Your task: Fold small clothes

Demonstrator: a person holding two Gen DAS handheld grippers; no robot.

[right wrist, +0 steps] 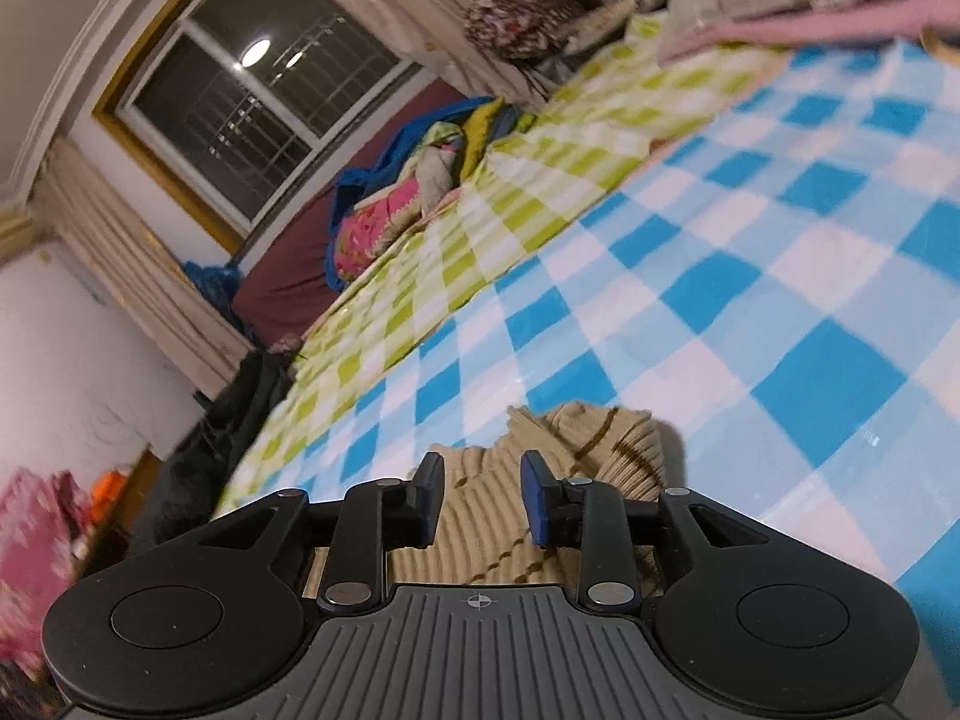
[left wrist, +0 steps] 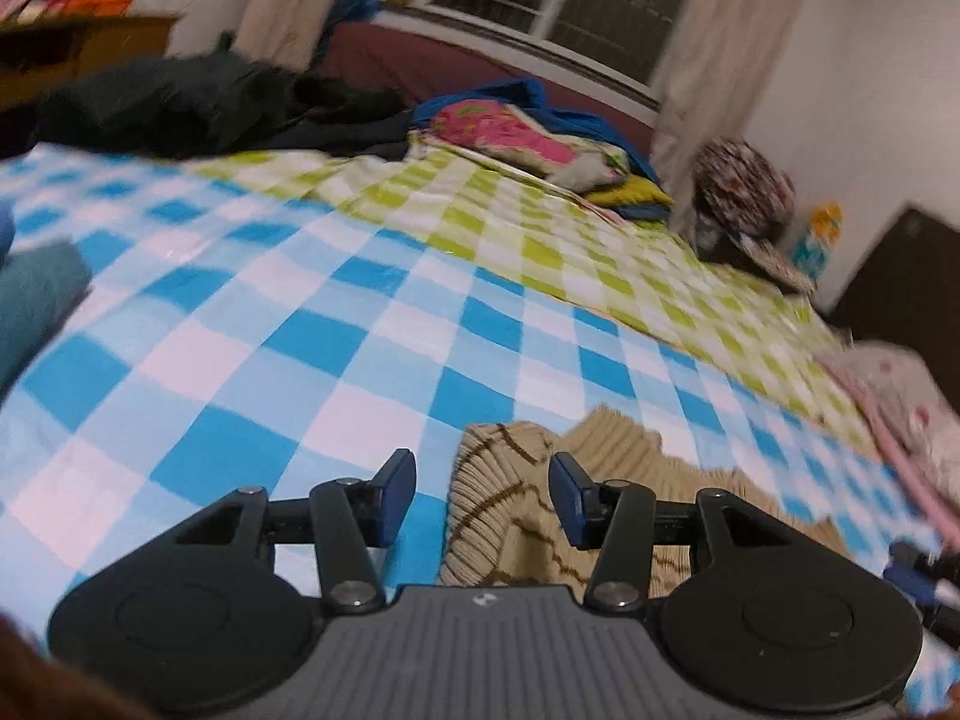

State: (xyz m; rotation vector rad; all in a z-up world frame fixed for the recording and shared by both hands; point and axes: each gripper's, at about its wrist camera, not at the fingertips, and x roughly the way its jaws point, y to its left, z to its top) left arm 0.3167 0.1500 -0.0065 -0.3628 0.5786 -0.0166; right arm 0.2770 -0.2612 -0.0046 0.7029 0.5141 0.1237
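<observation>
A small beige ribbed knit garment with thin brown stripes [left wrist: 618, 450] lies bunched on the blue-and-white checked bedsheet [left wrist: 300, 312]. My left gripper [left wrist: 483, 480] hovers over its left edge. Its blue pads stand apart, with the knit showing below and between them and neither pad pressing on it. In the right wrist view the same garment [right wrist: 594, 432] lies under and just beyond my right gripper [right wrist: 483, 492]. The jaws there are open by a narrower gap, and the cloth is seen through that gap, not pinched.
The sheet turns green-and-white checked [left wrist: 540, 222] farther back. A dark clothes heap [left wrist: 198, 102] and colourful bedding [left wrist: 522, 138] lie at the far side. A teal cloth [left wrist: 30, 294] sits at the left edge and pink patterned fabric [left wrist: 900, 396] at the right.
</observation>
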